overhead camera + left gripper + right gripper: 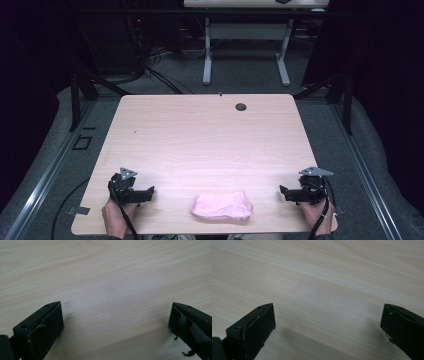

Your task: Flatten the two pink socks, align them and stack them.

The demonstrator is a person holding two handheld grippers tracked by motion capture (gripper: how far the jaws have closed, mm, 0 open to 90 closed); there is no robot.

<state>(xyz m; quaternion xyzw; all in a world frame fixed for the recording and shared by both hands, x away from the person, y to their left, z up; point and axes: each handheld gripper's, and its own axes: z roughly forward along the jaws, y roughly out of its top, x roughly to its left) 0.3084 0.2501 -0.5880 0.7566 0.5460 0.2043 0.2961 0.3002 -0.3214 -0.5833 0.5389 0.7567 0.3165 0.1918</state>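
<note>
Pink sock [221,206] at near bench [200,135] edge, between both grippers.
L gripper [142,193] & R gripper [287,192] jaws wide, empty; risk: jaws push sock off edge.

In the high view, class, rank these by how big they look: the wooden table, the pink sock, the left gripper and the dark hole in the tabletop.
1. wooden table
2. pink sock
3. left gripper, a little smaller than the sock
4. dark hole, though it lies farther from the camera
</note>
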